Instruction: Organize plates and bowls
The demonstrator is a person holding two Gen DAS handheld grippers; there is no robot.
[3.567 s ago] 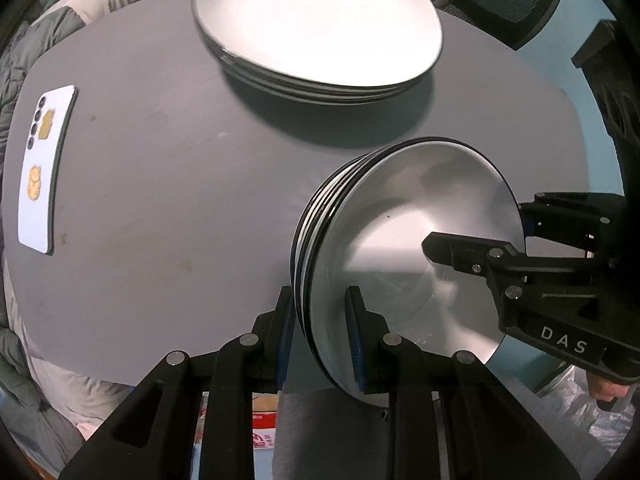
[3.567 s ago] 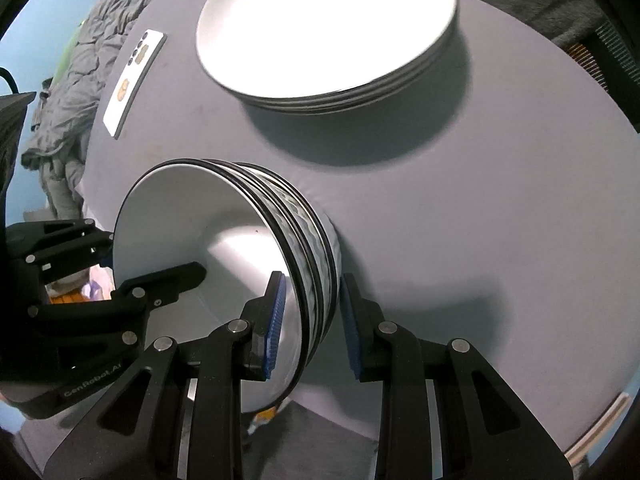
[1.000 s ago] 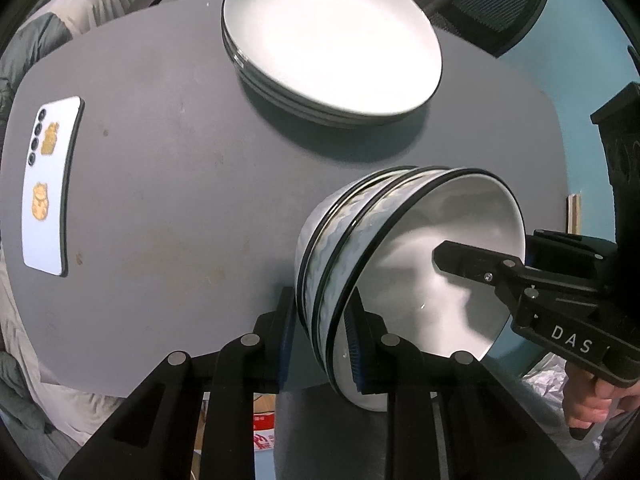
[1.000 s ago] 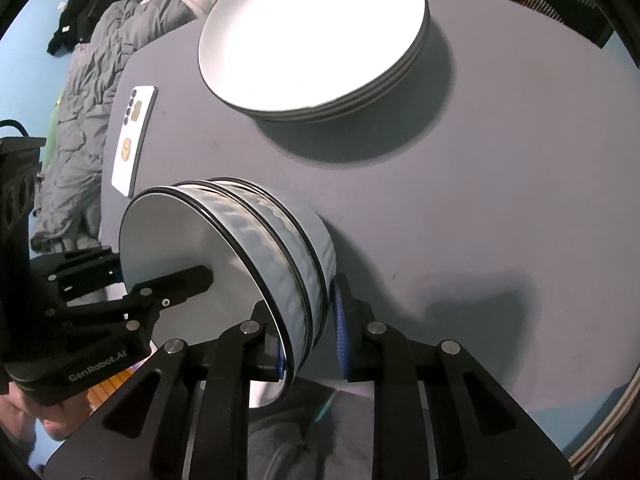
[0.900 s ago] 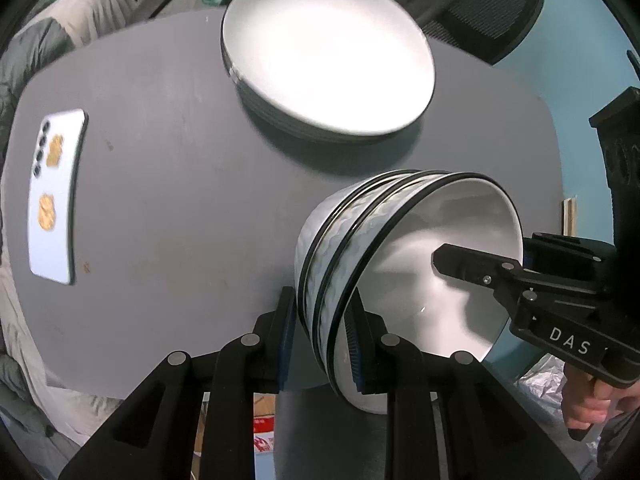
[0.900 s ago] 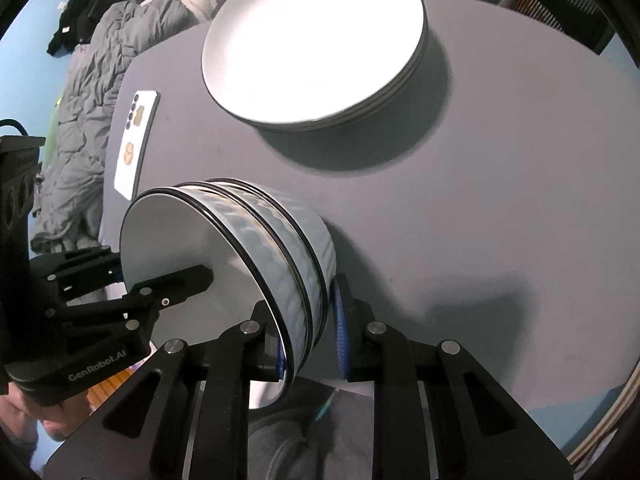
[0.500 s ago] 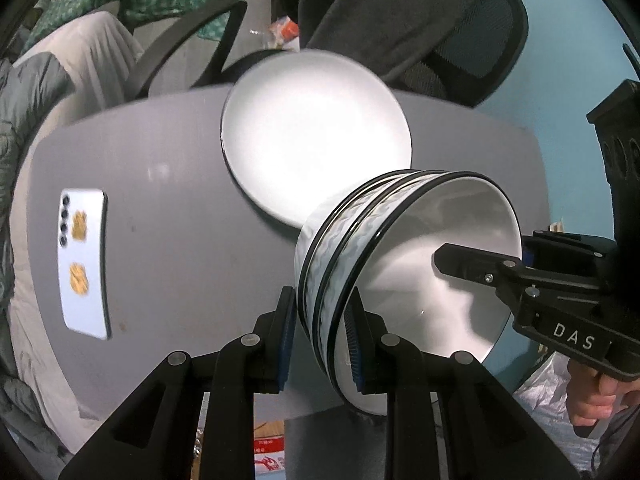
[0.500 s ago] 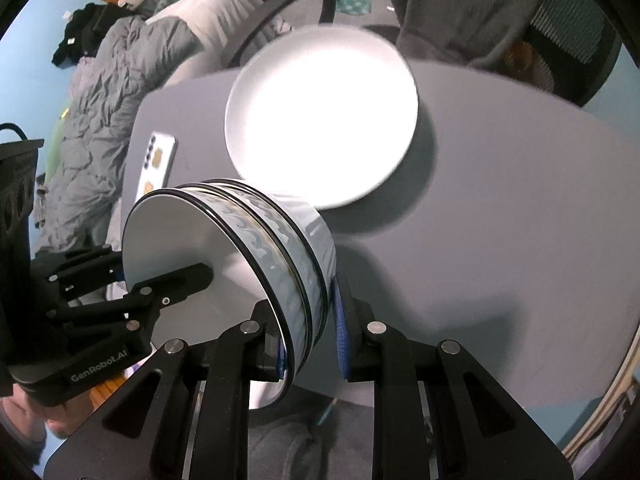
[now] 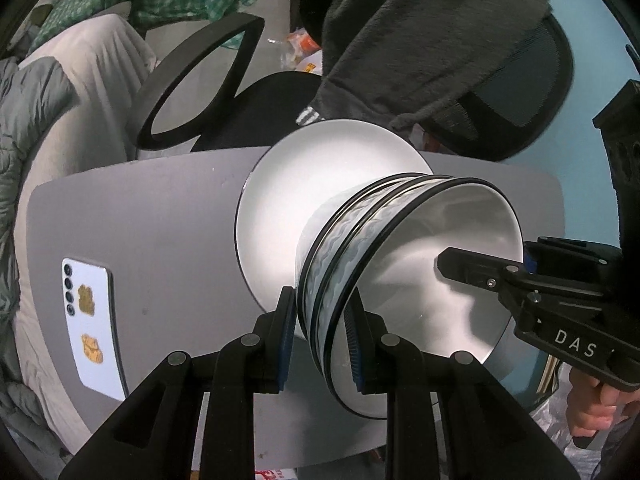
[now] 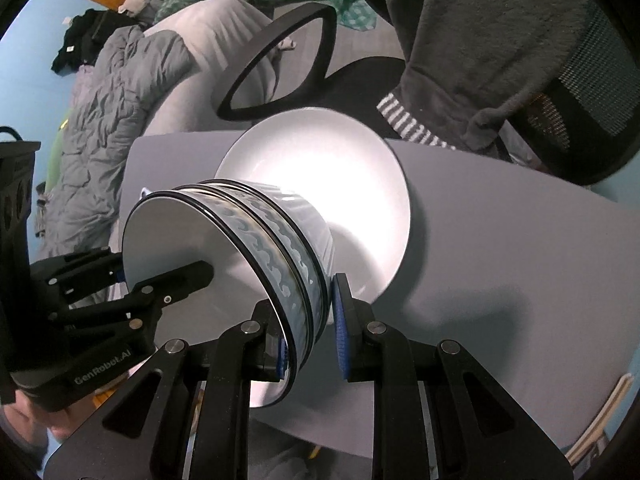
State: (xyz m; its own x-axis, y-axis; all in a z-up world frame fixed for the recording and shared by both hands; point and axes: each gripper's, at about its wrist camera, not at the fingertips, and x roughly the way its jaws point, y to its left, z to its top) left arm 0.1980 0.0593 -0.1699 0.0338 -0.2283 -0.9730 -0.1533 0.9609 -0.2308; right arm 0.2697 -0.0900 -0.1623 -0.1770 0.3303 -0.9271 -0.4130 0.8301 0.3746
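Both the left gripper and right gripper are clamping opposite rims of the nested bowl stack, risking bowls sliding apart onto the plate stack if tilted.

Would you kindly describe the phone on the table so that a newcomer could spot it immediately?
Start at the grey oval table, where a stack of white plates sits near the far edge. Look toward the table's left end, well apart from the plates: the flat white rectangular phone lies there alone. Its column of dark camera lenses and two gold stickers set it apart from the round crockery.
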